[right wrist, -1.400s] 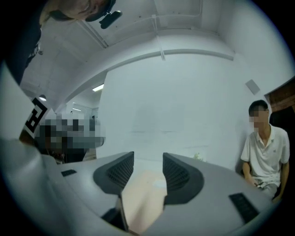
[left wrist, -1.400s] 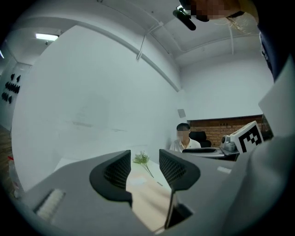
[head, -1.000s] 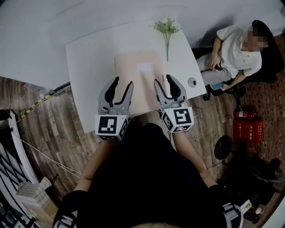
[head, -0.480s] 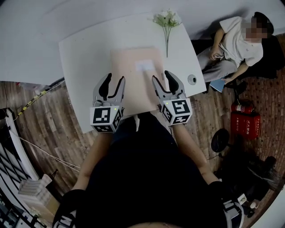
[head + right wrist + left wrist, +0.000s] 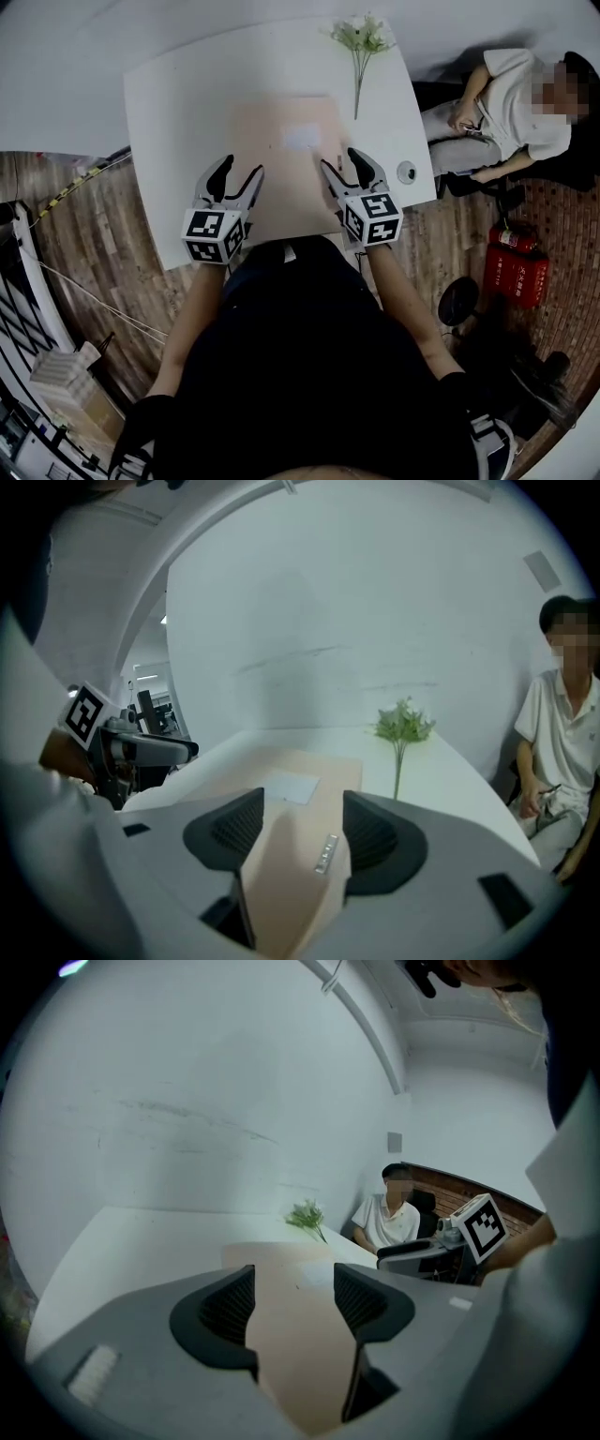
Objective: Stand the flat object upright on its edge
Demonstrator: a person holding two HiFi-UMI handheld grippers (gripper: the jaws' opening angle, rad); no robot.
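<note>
the left gripper (image 5: 241, 169) is held out from the body on a bare forearm, marker cube toward the person, jaws pointing away over the near edge of the white table (image 5: 178, 103). its 2 jaws stand partly apart and are opening. they reach over the near left corner of the flat tan board (image 5: 281, 141), which shows in the gap between them in the left gripper view, and neither pad presses on it.

the board lies flat on the table, between the 2 grippers at its near end, with a white label (image 5: 302, 138) on its upper face.

the right gripper (image 5: 340, 161) mirrors the left one, forearm forward and angled slightly inward, over the board's near right corner. its jaws are also partly apart and opening; the tan surface fills the gap between them in the right gripper view, with no grip that can be made out.

a sprig of white flowers (image 5: 361, 36) lies at the table's far right edge, and a small round object (image 5: 405, 172) sits near the right edge. a seated person (image 5: 506, 103) is beyond the table at right.
</note>
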